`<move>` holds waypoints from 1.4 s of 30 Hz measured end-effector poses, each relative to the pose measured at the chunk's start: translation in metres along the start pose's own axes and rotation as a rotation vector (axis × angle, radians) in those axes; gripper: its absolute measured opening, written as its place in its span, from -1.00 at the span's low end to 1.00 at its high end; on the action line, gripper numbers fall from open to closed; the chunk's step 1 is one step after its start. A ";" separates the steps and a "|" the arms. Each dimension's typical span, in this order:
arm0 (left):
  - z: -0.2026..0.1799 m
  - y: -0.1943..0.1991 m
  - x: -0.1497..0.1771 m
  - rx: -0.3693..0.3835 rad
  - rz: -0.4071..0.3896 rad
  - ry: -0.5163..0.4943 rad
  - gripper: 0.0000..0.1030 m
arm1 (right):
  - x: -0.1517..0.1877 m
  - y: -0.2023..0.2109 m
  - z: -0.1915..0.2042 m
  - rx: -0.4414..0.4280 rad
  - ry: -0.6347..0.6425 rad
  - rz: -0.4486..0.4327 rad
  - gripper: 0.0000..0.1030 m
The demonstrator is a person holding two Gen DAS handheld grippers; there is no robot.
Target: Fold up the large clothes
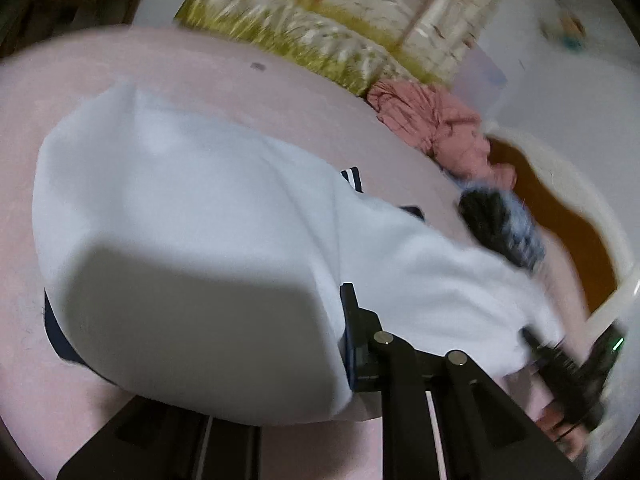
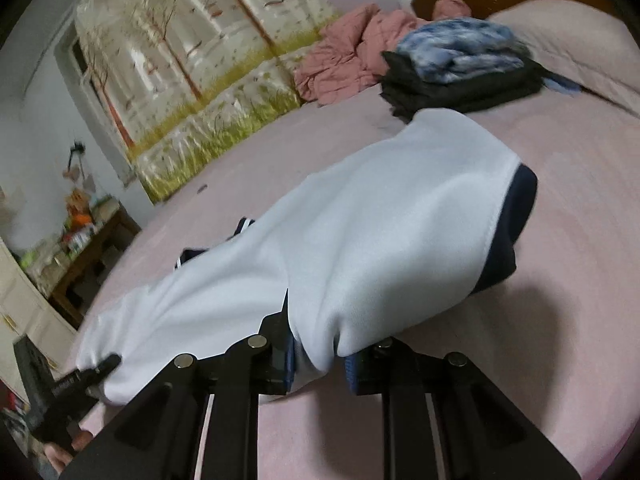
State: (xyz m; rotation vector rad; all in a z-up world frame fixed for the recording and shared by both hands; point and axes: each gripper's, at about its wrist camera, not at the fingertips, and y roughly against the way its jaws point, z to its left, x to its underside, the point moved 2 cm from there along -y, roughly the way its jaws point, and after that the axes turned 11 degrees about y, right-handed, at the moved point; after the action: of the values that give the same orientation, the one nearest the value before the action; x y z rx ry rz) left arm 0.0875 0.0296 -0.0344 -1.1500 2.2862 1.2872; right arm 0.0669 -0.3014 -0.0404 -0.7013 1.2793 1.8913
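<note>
Left wrist view: left gripper (image 1: 344, 344) pinched on white garment (image 1: 180, 220), navy trim (image 1: 352, 178); one finger hidden under cloth, so grip partly inferred. Right gripper (image 2: 320, 354) clamped on same hem edge. Garment lifted at near edge, rest lying on pink bed (image 2: 560, 240). Long axis runs away from grippers toward folded pile (image 2: 460, 68). Step: fold-over in hand. Next: carry edge forward evenly, lay flat.
</note>
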 end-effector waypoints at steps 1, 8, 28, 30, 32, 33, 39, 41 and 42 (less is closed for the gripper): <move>0.000 -0.003 0.001 -0.008 0.001 -0.019 -0.66 | 0.004 -0.001 0.000 0.004 0.006 0.002 -0.57; 0.002 -0.003 0.005 -0.017 0.015 -0.123 -0.26 | 0.012 0.002 -0.009 0.108 0.041 -0.008 0.25; -0.009 0.080 0.008 -0.126 -0.367 -0.280 0.72 | 0.010 0.019 -0.041 0.106 -0.073 -0.034 0.55; -0.022 0.071 0.003 -0.120 -0.401 -0.324 0.72 | 0.010 0.023 -0.039 0.134 -0.051 -0.048 0.55; -0.034 0.063 -0.002 -0.088 -0.416 -0.343 0.73 | 0.011 0.030 -0.039 0.154 -0.022 -0.064 0.55; -0.040 0.059 -0.004 -0.072 -0.419 -0.346 0.74 | 0.011 0.034 -0.040 0.165 -0.010 -0.070 0.55; -0.048 0.030 -0.010 -0.077 -0.433 -0.360 0.87 | 0.018 0.060 -0.085 0.149 -0.156 -0.118 0.55; -0.040 0.021 -0.009 -0.082 -0.412 -0.337 0.87 | 0.018 0.061 -0.100 0.085 -0.221 -0.118 0.55; -0.036 0.015 -0.010 -0.078 -0.389 -0.326 0.87 | 0.018 0.060 -0.106 0.038 -0.251 -0.113 0.55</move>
State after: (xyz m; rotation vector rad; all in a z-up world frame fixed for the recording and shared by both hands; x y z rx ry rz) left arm 0.0876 0.0092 0.0007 -1.2292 1.6957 1.3031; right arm 0.0112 -0.4101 -0.0600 -0.4876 1.0910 1.7943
